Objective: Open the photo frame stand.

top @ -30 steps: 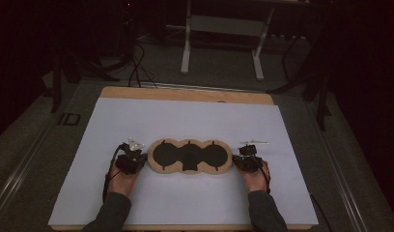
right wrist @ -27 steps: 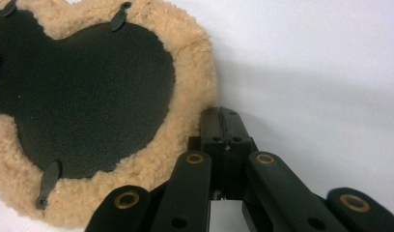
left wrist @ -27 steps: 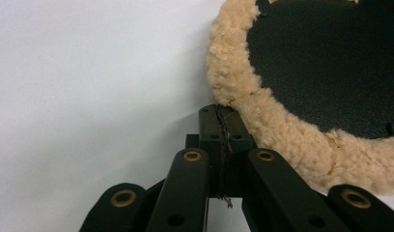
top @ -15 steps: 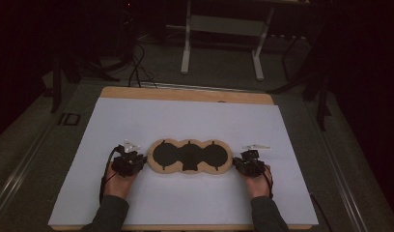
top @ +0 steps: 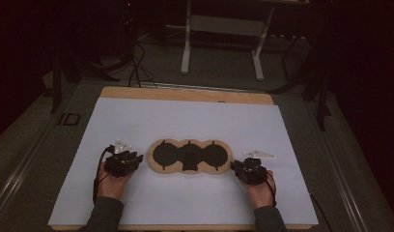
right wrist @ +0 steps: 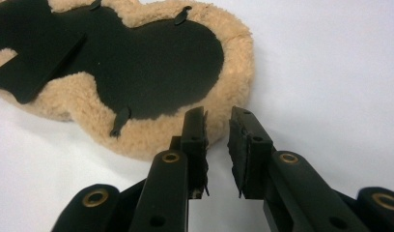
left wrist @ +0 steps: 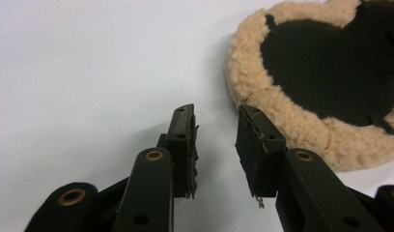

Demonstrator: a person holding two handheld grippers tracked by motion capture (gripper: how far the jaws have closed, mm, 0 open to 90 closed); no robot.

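Note:
A three-lobed pad (top: 189, 155) with a tan fleece rim and black middle lies flat on the white sheet (top: 185, 121). My left gripper (top: 137, 158) rests at the pad's left end, jaws slightly apart with nothing between them. In the left gripper view the gripper (left wrist: 217, 108) sits just off the fleece rim (left wrist: 282, 111). My right gripper (top: 235, 166) lies at the pad's right end, also open and empty. In the right gripper view the gripper (right wrist: 218, 112) points at bare sheet just beside the fleece edge (right wrist: 233, 63).
The white sheet covers a wooden board (top: 185, 94) whose far edge shows. Dark floor, cables (top: 137, 72) and a metal stand (top: 224, 43) lie beyond the table. Bare sheet lies on every side of the pad.
Both hands have drawn their grippers back a little toward the near edge of the table. The pad has stayed where it was.

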